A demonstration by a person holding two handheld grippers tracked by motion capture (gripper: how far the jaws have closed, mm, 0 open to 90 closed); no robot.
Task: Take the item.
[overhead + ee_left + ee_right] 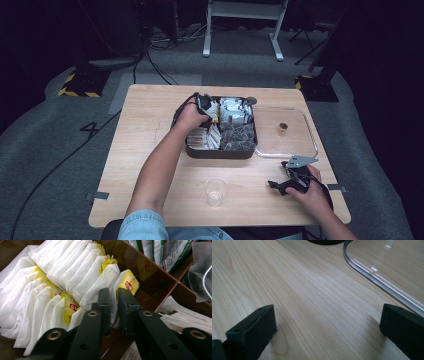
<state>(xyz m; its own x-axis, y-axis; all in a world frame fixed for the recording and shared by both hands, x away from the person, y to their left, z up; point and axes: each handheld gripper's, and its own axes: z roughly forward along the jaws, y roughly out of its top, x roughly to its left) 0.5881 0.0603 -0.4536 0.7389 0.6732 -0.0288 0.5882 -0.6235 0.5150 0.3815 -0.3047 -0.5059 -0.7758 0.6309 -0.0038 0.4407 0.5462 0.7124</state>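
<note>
At the desk's near edge, the right gripper rests with jaws spread wide over bare wood, beside a clear lid; a plastic cup stands near the front edge. Farther back, the left gripper reaches into a divided box, jaws nearly closed on one tea bag in a packed row. The thin paper could slip or tear, or drag neighbouring bags out. The desk is pale wood on grey carpet, with cables and a stand in the dark beyond.
</note>
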